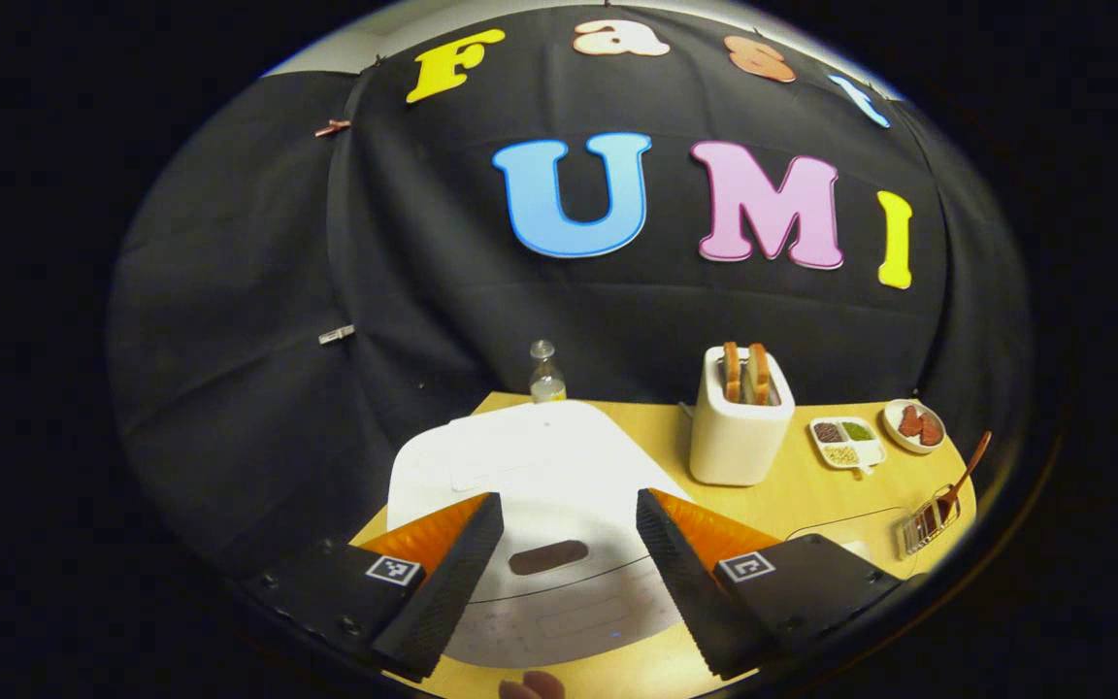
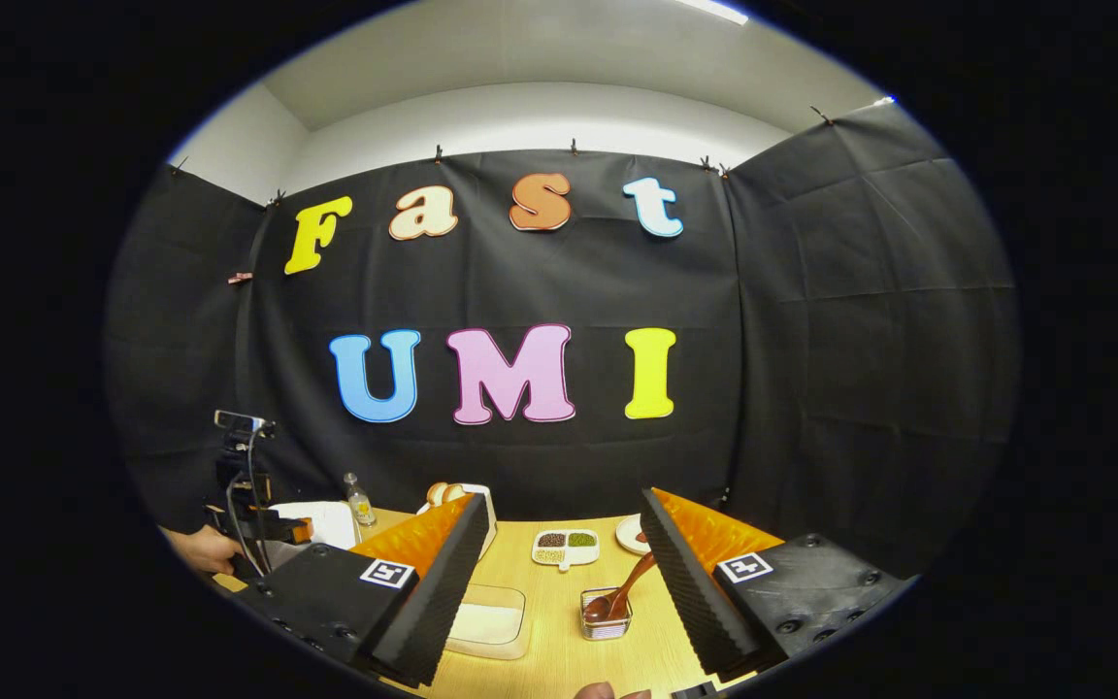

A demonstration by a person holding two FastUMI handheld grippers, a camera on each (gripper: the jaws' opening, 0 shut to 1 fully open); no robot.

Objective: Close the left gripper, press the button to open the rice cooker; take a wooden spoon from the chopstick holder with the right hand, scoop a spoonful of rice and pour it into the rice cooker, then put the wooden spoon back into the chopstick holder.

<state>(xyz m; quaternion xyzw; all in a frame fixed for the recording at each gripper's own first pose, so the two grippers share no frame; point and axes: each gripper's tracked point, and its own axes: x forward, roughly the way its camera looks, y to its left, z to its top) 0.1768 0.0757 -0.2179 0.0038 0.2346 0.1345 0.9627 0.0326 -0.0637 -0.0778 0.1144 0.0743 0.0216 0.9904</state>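
The white, rounded rice cooker (image 1: 540, 456) sits with its lid down on the light wooden counter (image 1: 792, 490), and the left gripper (image 1: 567, 573) hovers just above its front, fingers spread wide with nothing between them; the dark oval button (image 1: 547, 556) shows in the gap, and the cooker's near edge is partly hidden behind the fingers. Beyond the cooker stands a small clear bottle (image 1: 545, 373), its contents hard to make out. To the cooker's right stand a white toaster with two bread slices (image 1: 741, 416) and a white divided dish of grains (image 1: 847, 442). The right gripper (image 2: 564, 573) also hangs wide open and empty, well to the right of the cooker. Between its fingers, farther off, the brown wooden spoon (image 2: 623, 590) leans in the small clear chopstick holder (image 2: 606, 615), beside a clear shallow container of white rice (image 2: 487, 621), partly covered by one finger.
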